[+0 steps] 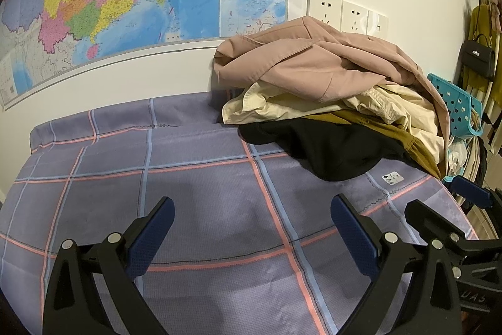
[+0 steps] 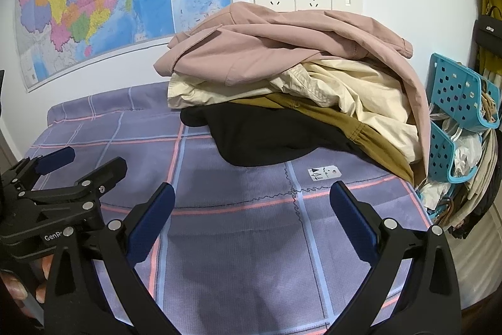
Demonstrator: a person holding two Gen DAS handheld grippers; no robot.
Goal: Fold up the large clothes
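Clearly nothing is gripped yet: the left gripper [image 1: 252,212] and right gripper [image 2: 252,198] both hover with fingers spread wide over the plaid bedsheet [image 1: 204,178]. Heaped against the wall at the bed's far right lies the clothes pile [image 2: 298,83]: a pink jacket [image 2: 282,43] on top, then a cream garment [image 2: 345,90], a mustard one [image 2: 329,115] and a black one [image 2: 266,137]. All look soft, limp and light; I would pinch the jacket's overhanging front edge.
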